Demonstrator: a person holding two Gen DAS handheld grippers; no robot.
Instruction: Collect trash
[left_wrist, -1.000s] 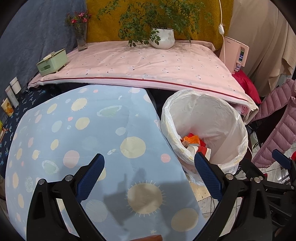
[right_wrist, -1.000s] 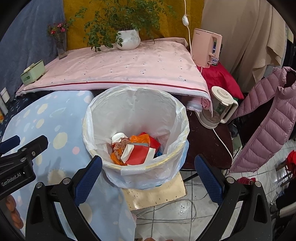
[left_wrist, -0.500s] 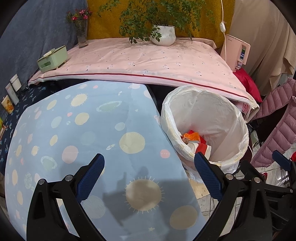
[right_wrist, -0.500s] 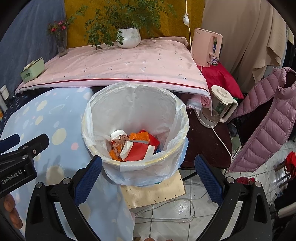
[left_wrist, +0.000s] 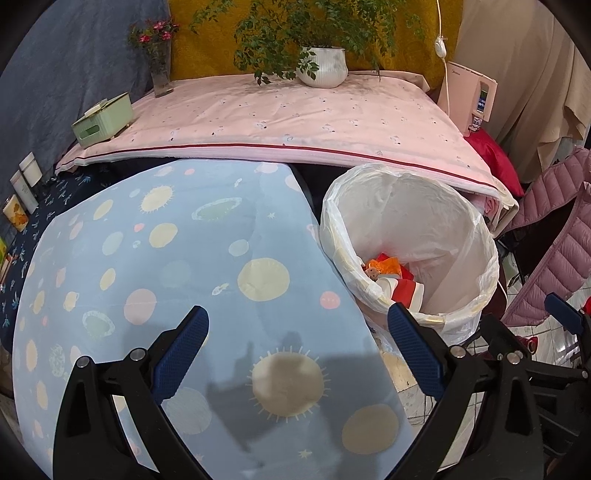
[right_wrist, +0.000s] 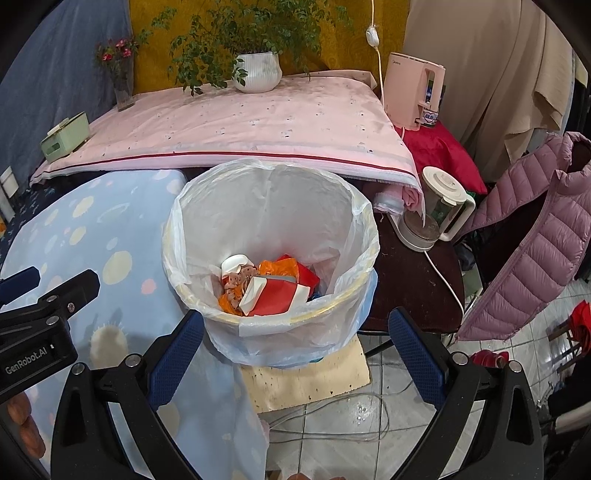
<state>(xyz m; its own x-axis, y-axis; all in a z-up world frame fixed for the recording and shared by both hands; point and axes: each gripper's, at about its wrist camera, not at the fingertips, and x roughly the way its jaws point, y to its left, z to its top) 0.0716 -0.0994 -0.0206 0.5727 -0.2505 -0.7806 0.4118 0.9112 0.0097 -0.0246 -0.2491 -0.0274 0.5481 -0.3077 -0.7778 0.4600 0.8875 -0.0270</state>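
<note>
Both claws are released and hold nothing. My right gripper (right_wrist: 295, 343) hangs over the near rim of the trash bin (right_wrist: 364, 236), which sits dead ahead of it, just past the fingertips. The trash (right_wrist: 273, 291), red, orange and white wrappers, lies at the bottom of the white bag liner. My left gripper (left_wrist: 297, 350) is over the blue dotted tablecloth (left_wrist: 147, 258); from it the bin lies to the right and slightly far. I see no loose trash on the cloth. Right arm is nearer the bin, so I judge any bag grab is its job.
</note>
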